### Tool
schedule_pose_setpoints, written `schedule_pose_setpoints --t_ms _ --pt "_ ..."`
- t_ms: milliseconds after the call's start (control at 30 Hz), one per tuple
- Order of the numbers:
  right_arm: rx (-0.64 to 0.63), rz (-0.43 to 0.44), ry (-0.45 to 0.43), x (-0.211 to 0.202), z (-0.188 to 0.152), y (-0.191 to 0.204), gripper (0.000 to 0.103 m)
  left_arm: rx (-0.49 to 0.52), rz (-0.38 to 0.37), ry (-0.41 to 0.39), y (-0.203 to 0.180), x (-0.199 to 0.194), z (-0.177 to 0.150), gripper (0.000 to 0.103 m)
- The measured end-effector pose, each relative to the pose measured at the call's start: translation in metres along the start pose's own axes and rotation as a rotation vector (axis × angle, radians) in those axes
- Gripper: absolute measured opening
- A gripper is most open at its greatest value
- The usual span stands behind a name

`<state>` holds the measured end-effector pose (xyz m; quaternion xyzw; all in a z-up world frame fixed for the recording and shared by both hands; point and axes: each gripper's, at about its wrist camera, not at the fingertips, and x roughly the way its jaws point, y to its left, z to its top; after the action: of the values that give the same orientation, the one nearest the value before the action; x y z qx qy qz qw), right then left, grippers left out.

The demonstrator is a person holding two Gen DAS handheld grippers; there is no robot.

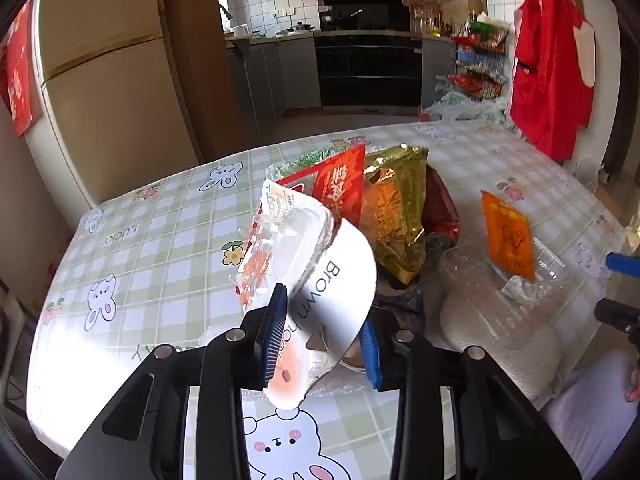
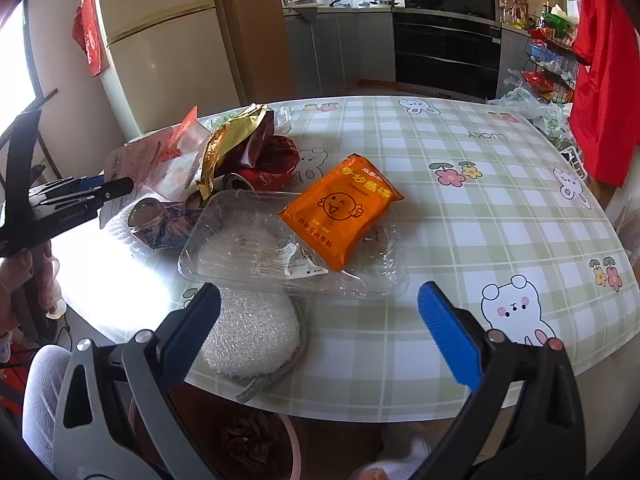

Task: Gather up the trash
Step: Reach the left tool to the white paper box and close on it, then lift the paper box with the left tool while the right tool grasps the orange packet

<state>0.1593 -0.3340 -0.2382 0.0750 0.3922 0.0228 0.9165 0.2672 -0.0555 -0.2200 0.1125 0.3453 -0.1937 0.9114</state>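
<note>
Your left tongs (image 1: 320,336) are narrowed onto the white packet (image 1: 336,280), pads pinching its lower end, so it stands up off the tabletop (image 1: 160,248) near the left edge. No earlier frame to compare; the grip looks made. It's a stiff, curled white card-and-film piece, "Brown" printed on it, with clear crinkled plastic at the top. Held by the end, it may flop or slip.

Right tongs (image 2: 320,320) are wide, empty, hovering at the near edge over the clear tray (image 2: 240,220), probably staged for the next pick. An orange sachet (image 2: 340,208) lies across the tray. The gold wrapper (image 2: 228,144) and crushed red can (image 2: 276,164) are piled behind it, a white pad (image 2: 248,328) under its near side.
</note>
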Motion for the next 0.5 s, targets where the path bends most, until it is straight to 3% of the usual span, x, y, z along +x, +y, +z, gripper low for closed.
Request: schedule_pose_setpoints --t_ms 100,133,233,500 --pt "-0.009 0.001 0.002 0.000 0.001 0.004 0.097 -0.025 -0.037 -0.003 0.009 -0.008 0.003 0.025" --pt "-0.012 0.003 0.002 0.000 0.002 0.005 0.097 -0.024 -0.030 -0.005 0.012 -0.010 0.003 0.017" --pt "-0.020 0.004 0.010 0.000 0.003 0.009 0.097 -0.042 0.010 -0.033 0.021 -0.018 0.002 0.006" --pt "-0.019 -0.020 0.018 0.003 0.008 0.004 0.097 -0.198 0.067 -0.115 0.071 -0.042 -0.002 0.002"
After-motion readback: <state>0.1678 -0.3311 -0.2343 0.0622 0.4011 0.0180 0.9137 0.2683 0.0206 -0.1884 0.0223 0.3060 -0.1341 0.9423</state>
